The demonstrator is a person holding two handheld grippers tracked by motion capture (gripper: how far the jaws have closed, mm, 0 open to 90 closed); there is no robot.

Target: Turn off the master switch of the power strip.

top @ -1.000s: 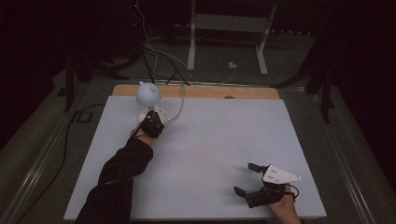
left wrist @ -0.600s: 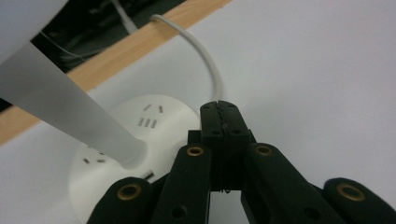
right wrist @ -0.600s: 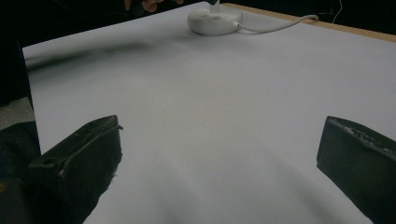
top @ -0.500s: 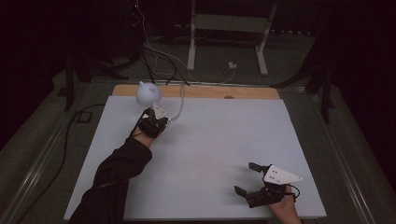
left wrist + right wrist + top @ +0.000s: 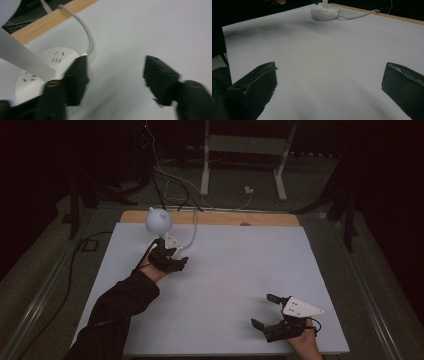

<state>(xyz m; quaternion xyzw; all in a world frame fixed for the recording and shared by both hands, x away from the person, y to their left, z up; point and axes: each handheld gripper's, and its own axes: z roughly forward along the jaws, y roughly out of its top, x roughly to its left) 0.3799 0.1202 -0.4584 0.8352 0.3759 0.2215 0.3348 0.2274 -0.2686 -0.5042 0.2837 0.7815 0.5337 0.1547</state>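
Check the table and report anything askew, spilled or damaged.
Nothing stands out. The white lamp stands upright on its round base, cable trailing off the back edge. The left gripper and right gripper are open and empty.

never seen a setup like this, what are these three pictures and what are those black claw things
No robot arm here: a person holds a hand-held two-jaw tool in each hand. One camera looks down on the white table from above; the other two ride on the tools and look along their black jaws. The left gripper sits far across the table beside a white lamp base with a round white head and a grey cord. The right gripper rests near the front edge. Both stand open and hold nothing.
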